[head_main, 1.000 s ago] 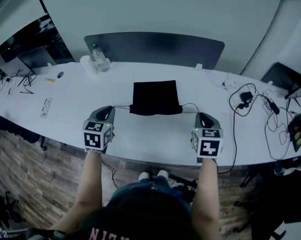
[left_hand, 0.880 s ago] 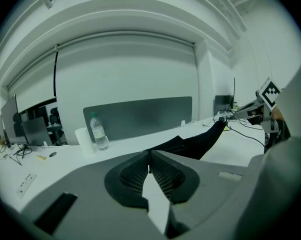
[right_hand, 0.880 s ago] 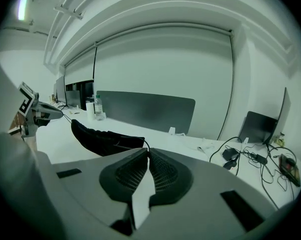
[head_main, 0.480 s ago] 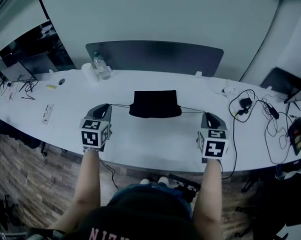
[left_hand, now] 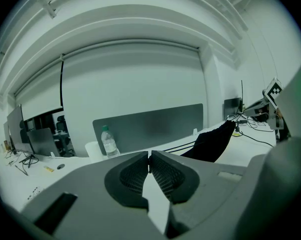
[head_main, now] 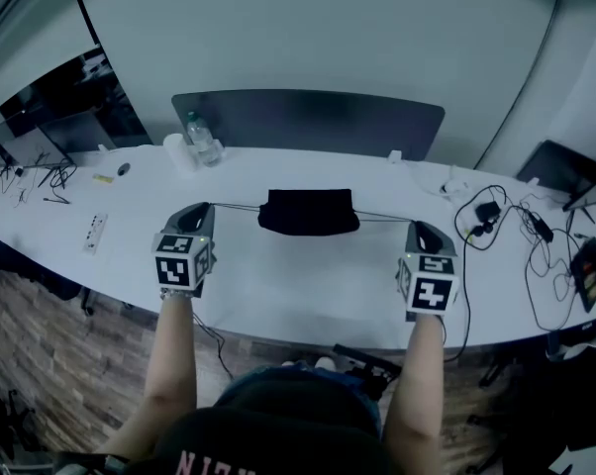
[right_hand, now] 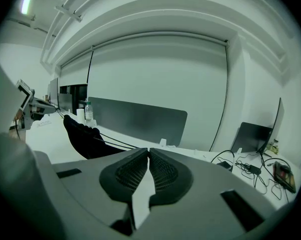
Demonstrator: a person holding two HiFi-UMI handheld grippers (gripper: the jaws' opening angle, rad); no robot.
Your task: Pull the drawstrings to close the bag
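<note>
Left hand-held gripper point(head_main: 203, 208) and right hand-held gripper point(head_main: 415, 228) wide apart, jaws clamping drawstrings point(head_main: 239, 207)

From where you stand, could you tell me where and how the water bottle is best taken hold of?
Grip the water bottle round its clear body, below the cap, jaws level, coming from the near, table-edge side. It stands upright, a white cup sits close on its left in the head view, and the grey divider stands behind, so the front looks the free approach.

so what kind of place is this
Most likely an office or lab workspace: a long white desk with a grey divider panel along its far edge, and a tangle of cables at its right end.
</note>
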